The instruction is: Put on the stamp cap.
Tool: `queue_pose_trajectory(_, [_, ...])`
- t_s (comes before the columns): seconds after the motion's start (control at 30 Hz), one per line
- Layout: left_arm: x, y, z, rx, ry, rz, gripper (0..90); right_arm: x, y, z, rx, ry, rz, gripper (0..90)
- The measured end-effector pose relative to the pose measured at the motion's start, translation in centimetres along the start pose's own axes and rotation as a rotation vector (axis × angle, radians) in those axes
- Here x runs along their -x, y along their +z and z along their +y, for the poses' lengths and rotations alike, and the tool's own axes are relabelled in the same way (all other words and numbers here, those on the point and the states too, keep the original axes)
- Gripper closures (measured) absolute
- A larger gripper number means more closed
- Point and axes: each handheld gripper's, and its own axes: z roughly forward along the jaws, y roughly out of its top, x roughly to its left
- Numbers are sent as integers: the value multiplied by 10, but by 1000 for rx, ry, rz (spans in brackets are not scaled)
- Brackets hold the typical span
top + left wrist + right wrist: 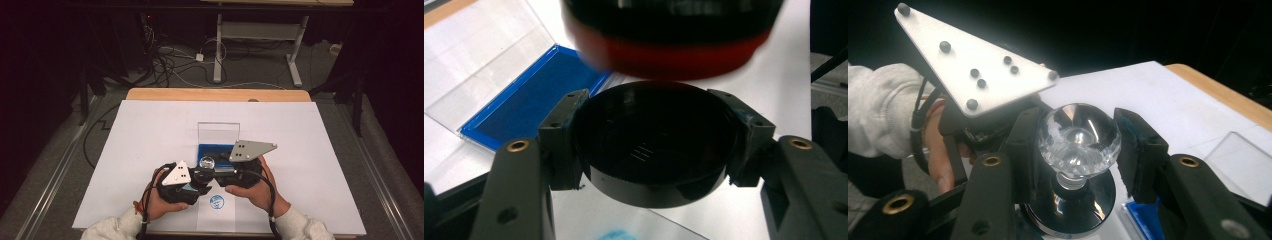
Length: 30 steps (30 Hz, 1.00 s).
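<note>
Nearest the person, two hands in pale sleeves come in from the bottom edge of the high view, each holding a gripper over a white sheet spread on the wooden surface. Just in front of the hands, a round blue stamp mark sits printed on the sheet.

The left gripper is closed on a round black cap: in the left gripper view its two jaws press against the cap's opposite sides, and the cap's hollow inside faces the camera. Right above the cap hangs the blurred red-and-black base of the stamp, close to the cap, though whether they touch cannot be told.

The right gripper meets the left one over the middle of the sheet. In the right gripper view its jaws stand on either side of the stamp's clear faceted knob. The left jaw lies against the knob, while a narrow gap shows at the right jaw, so a firm grip cannot be confirmed. Below the knob the stamp widens into a glossy black disc.

Just beyond the grippers lies a blue ink pad in its tray, with a clear lid standing open behind it.
</note>
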Motion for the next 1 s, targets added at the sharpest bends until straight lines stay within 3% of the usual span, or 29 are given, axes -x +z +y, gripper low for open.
queue_pose_trajectory(0.57, [5,-1,3,5,42,18,365,-1,12,-9,-37,17,24,568])
queue_pose_trajectory(0.8, [5,-2,2,20,44,14,365,-1,12,-10,-21,25,34,568])
queue_pose_trajectory(1.0, [3,-5,2,51,33,5,364,2,9,-13,35,53,58,568])
